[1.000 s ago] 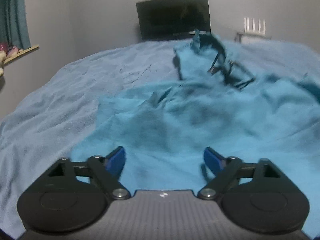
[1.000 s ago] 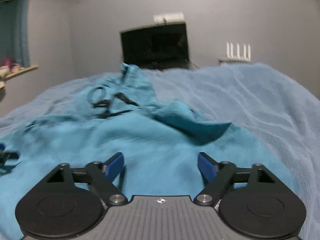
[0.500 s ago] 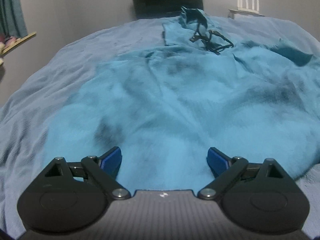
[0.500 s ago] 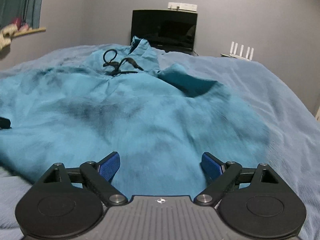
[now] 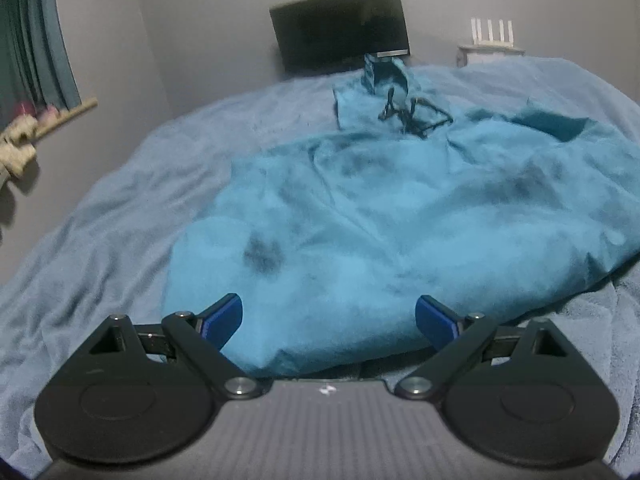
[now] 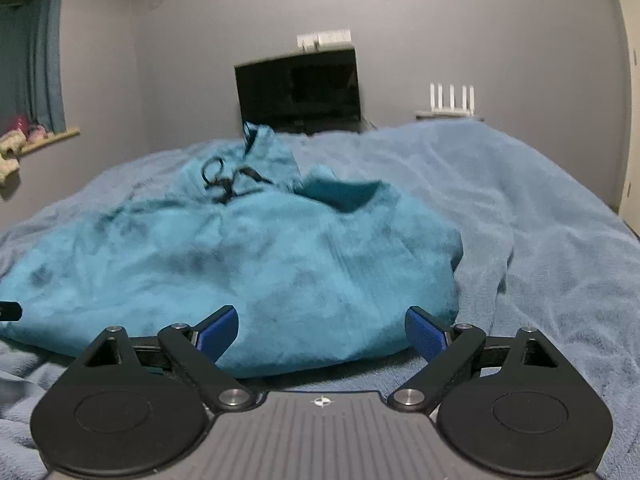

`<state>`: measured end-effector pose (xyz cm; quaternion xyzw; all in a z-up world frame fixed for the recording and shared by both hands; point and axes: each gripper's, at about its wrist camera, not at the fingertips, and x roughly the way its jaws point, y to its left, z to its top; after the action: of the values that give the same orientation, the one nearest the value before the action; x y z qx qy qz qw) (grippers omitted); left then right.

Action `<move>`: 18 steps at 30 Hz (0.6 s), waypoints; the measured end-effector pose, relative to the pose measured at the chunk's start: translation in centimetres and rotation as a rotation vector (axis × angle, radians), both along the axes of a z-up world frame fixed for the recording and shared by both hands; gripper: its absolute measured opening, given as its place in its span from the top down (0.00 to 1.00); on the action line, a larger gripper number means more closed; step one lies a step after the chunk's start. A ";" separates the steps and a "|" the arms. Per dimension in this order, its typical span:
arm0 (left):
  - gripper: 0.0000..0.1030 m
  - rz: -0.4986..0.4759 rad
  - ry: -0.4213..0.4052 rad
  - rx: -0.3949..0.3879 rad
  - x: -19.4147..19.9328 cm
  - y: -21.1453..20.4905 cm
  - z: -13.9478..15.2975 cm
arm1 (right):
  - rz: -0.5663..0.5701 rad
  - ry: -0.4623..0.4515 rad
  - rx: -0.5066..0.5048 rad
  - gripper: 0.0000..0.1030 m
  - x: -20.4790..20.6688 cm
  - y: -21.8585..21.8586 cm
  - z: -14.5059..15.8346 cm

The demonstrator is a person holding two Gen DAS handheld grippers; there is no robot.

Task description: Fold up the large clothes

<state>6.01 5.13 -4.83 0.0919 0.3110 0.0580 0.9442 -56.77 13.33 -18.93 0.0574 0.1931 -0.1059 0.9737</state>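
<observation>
Teal hoodie [image 5: 400, 216]: dark-mottled fleece, rumpled, spread on blue bed blanket [image 5: 120, 216]; black drawstring [image 5: 412, 116] tangled at hood. Left tongs [image 5: 329, 318], right tongs [image 6: 321, 330] wide, empty.

Hoodie [image 5: 400, 216] lies on blanket [image 5: 120, 216]; monitor [image 5: 340, 28] apparently behind it.

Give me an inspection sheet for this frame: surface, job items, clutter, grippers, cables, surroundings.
Surface: bed under a light blue blanket, wrinkled.
Job's things: teal hoodie spread out, hood at the far end, black drawstring lying loose on it.
Clutter: nothing seen on the bed.
Grippers: left gripper and right gripper both open, at the near hem, holding nothing.
Cables: nothing seen.
Surroundings: dark monitor, white router, curtain, grey wall.
</observation>
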 end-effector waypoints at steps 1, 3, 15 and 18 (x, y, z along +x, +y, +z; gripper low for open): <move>0.08 -0.002 -0.031 0.006 -0.4 -0.1 0.2 | 0.009 -0.016 -0.005 0.10 -0.2 0.2 0.2; 0.08 -0.014 -0.068 0.014 -0.7 -0.4 0.3 | 0.030 -0.039 -0.029 0.07 -0.6 0.7 0.5; 0.06 -0.023 -0.173 0.111 -1.1 -1.9 -0.9 | 0.018 0.028 0.047 0.04 1.4 -0.4 -1.4; 0.06 -0.067 -0.221 0.065 -1.6 -1.7 -0.7 | -0.020 0.054 0.111 0.04 2.1 -1.5 -2.2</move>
<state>4.44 3.40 -5.51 0.1257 0.1997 0.0460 0.9707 -54.63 11.82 -21.11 0.1103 0.2245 -0.1064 0.9624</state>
